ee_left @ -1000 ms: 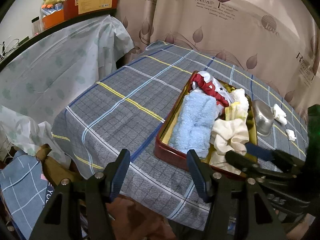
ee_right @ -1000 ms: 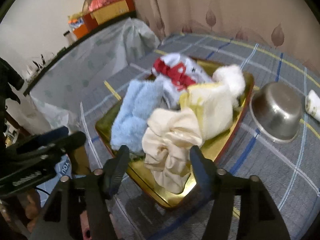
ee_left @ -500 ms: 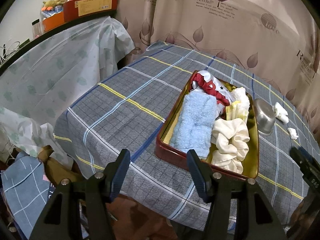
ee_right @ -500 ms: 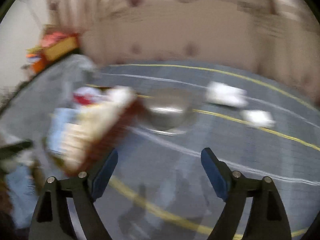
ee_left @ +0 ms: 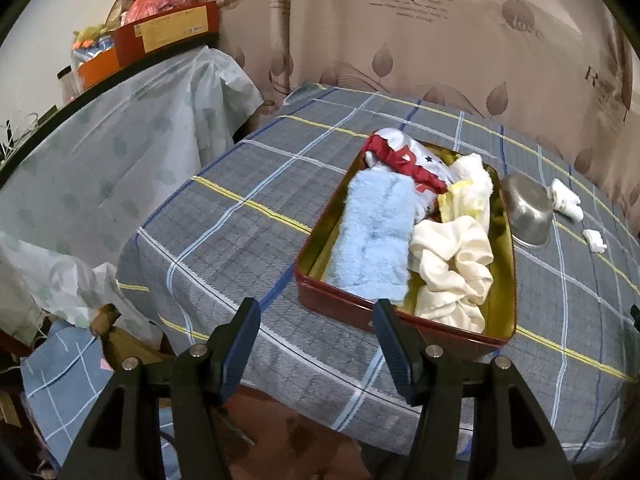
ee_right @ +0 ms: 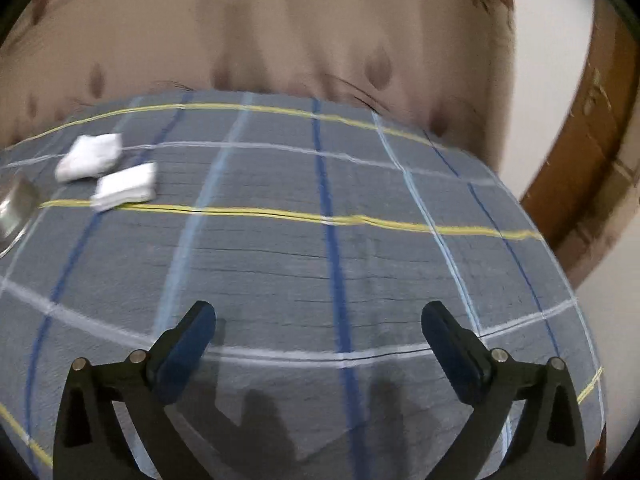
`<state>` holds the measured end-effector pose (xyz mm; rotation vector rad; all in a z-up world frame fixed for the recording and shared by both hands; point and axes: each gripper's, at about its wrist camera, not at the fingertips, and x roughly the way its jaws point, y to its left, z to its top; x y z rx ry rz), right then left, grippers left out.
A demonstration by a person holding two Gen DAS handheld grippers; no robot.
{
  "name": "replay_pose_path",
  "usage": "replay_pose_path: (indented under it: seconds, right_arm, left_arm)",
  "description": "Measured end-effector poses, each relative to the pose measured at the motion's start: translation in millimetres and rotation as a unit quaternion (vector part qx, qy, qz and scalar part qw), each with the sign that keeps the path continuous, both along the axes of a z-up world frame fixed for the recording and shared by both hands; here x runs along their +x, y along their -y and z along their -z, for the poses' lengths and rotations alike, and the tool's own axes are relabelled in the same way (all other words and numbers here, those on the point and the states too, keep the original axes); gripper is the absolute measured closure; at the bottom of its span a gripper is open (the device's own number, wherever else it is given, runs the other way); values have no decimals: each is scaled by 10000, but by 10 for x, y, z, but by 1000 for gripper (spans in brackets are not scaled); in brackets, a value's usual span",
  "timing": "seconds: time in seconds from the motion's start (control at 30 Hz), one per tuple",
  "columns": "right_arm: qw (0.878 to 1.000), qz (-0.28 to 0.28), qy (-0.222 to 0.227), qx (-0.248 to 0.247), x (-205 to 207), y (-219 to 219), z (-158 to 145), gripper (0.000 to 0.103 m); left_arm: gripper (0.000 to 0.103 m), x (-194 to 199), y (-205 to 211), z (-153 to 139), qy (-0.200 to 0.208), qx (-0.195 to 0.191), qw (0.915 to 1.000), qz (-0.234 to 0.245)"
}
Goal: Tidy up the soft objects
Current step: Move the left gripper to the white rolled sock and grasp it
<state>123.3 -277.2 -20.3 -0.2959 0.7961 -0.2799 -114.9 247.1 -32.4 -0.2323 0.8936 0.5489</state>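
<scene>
A red tin tray (ee_left: 340, 294) with a gold inside sits on the plaid table. It holds a light blue towel (ee_left: 374, 232), a cream cloth (ee_left: 452, 268), a red and white garment (ee_left: 408, 160) and a white and yellow cloth (ee_left: 472, 188). Two small white folded cloths (ee_left: 564, 200) (ee_left: 594, 240) lie on the table right of the tray; they also show in the right wrist view (ee_right: 88, 157) (ee_right: 125, 186). My left gripper (ee_left: 316, 344) is open and empty at the tray's near edge. My right gripper (ee_right: 318, 356) is open and empty over bare cloth, right of the white cloths.
A steel bowl (ee_left: 526, 212) stands between the tray and the white cloths; its edge shows in the right wrist view (ee_right: 14, 208). A shelf with boxes (ee_left: 160, 32) draped in plastic is at the left. A curtain (ee_left: 400, 32) hangs behind the table. A wooden frame (ee_right: 580, 152) is at the right.
My right gripper has swung right, away from the tray, and opened wider; it now faces the table's right part. My left gripper has barely moved.
</scene>
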Motion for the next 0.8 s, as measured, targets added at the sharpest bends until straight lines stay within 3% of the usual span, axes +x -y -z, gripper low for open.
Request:
replay_pose_path:
  seconds: [0.13,0.23,0.53,0.8]
  right_arm:
    - [9980,121,-264,553,149,185,37,1]
    - [9968,31,-559,565,218,142,122,1]
    - [9950,-12,-633,775,171,180,134,1]
    - [9942,-68,-702,813,178,187,128,0]
  left_arm:
    - [43,54,145,-57,-68,165,9998,121]
    - [43,123,307,-141,-129,300,9990,307]
    - [43,621,980,-312,-223,339,9922,1176]
    - [43,1387,1637,-296,-368,-402,9741,2193]
